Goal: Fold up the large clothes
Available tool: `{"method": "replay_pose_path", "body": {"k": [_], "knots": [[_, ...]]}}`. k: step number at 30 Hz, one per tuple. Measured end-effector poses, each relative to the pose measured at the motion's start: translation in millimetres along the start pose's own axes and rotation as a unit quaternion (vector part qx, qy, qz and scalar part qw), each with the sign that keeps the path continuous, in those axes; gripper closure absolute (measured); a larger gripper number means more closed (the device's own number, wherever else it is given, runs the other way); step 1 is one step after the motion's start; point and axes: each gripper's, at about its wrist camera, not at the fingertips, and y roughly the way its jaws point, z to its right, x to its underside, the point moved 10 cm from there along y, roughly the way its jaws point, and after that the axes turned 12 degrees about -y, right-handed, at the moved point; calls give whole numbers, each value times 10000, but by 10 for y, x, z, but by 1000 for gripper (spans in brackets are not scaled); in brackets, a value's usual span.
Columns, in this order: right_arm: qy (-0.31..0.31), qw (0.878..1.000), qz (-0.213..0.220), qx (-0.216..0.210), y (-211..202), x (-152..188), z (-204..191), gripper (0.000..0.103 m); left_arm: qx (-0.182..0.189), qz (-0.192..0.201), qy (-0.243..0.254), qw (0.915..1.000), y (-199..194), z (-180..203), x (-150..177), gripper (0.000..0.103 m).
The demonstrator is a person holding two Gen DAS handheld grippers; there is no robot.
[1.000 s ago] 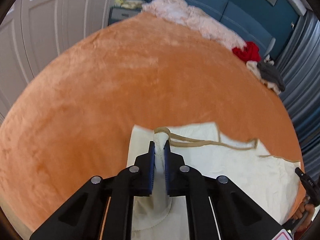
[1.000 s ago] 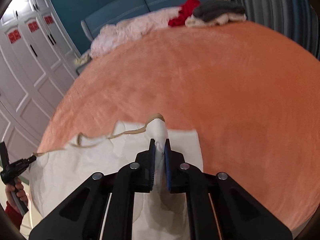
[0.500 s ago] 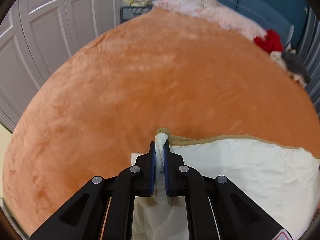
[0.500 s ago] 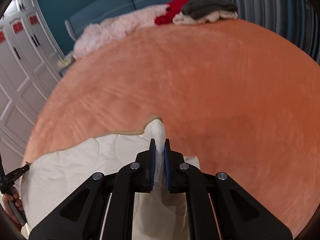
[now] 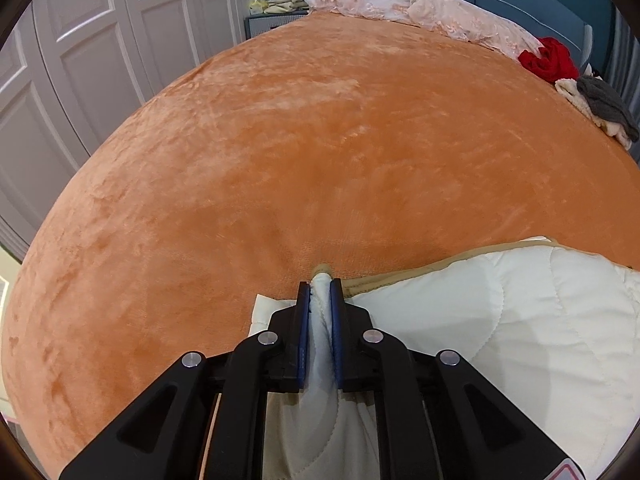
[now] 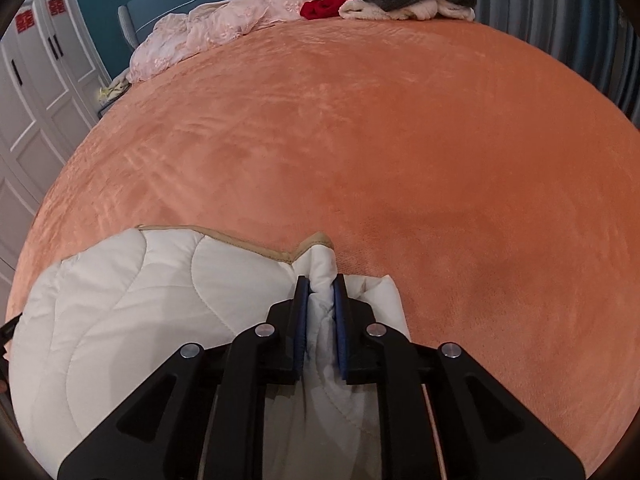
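A white quilted blanket (image 5: pixel 520 340) with tan edging lies on the near part of an orange bedspread (image 5: pixel 320 140). My left gripper (image 5: pixel 320 286) is shut on its left corner, pinched between the blue pads. In the right wrist view the blanket (image 6: pixel 140 300) billows to the left, and my right gripper (image 6: pixel 320 280) is shut on its right corner. Both corners are held just above the bedspread (image 6: pixel 400 140), over a lower layer of the same blanket. The left gripper's tip barely shows at the left edge of the right wrist view.
At the bed's far end lie a pink lacy cover (image 5: pixel 420 8), a red garment (image 5: pixel 548 58) and a grey and cream pile (image 5: pixel 600 104). White wardrobe doors (image 5: pixel 80 60) stand to the left. Striped curtains (image 6: pixel 560 20) hang to the right.
Both grippers have carried the blanket's corners forward over the lower layer. The top edge went from slack and wavy to a puffed, taut fold. The view has tilted toward the headboard.
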Motion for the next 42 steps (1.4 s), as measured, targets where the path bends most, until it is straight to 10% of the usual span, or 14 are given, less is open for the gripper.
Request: {"method": "replay_pose_path", "body": {"k": [4, 8, 14, 20, 26, 42], "knots": [[80, 10000, -53, -21, -66, -26, 46, 80, -109, -1, -60, 9999, -100, -54, -39, 77], [265, 9990, 351, 108, -514, -170, 142, 61, -214, 259, -283, 9990, -515, -231, -171, 41], [-24, 9947, 855, -578, -1023, -455, -400, 62, 368, 702, -166, 9967, -1196, 89, -355, 41], [-1151, 9826, 312, -1425, -775, -401, -1571, 90, 1387, 175, 543, 9887, -1225, 1231, -37, 45], [-1379, 9792, -395, -1436, -199, -153, -1785, 93, 1329, -699, 907, 9845, -558, 1713, 504, 56], [-1241, 9836, -298, -1275, 293, -3, -1712, 103, 1001, -208, 1130, 9883, -152, 1774, 696, 61]]}}
